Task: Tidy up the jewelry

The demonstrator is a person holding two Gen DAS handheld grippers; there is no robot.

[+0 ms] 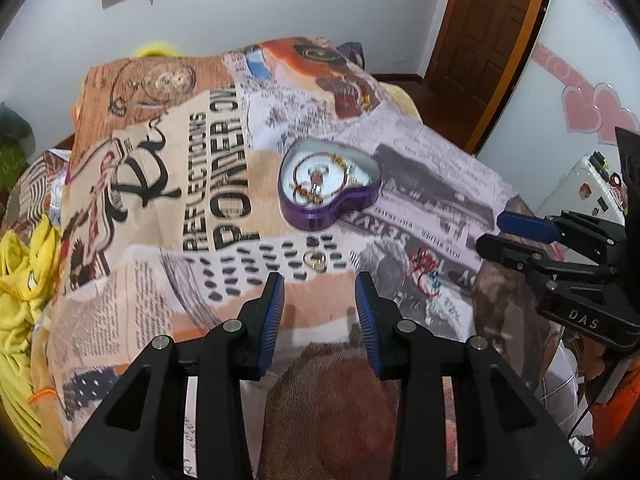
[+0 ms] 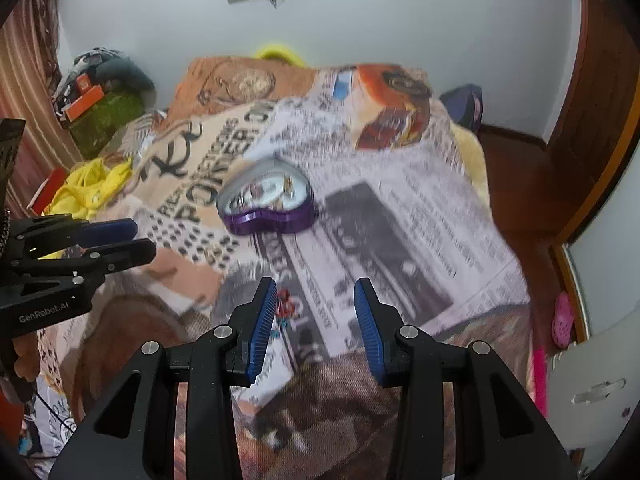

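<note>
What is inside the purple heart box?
The purple heart box is open and holds tangled gold and beaded jewelry on a white bottom. Anything lying under that tangle is hidden.

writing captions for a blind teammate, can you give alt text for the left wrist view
The open left gripper hovers over a printed blanket, aimed at a gold ring lying just short of a purple heart-shaped box that holds jewelry. A red bead bracelet lies to the right, near the right gripper at the frame edge.
</note>
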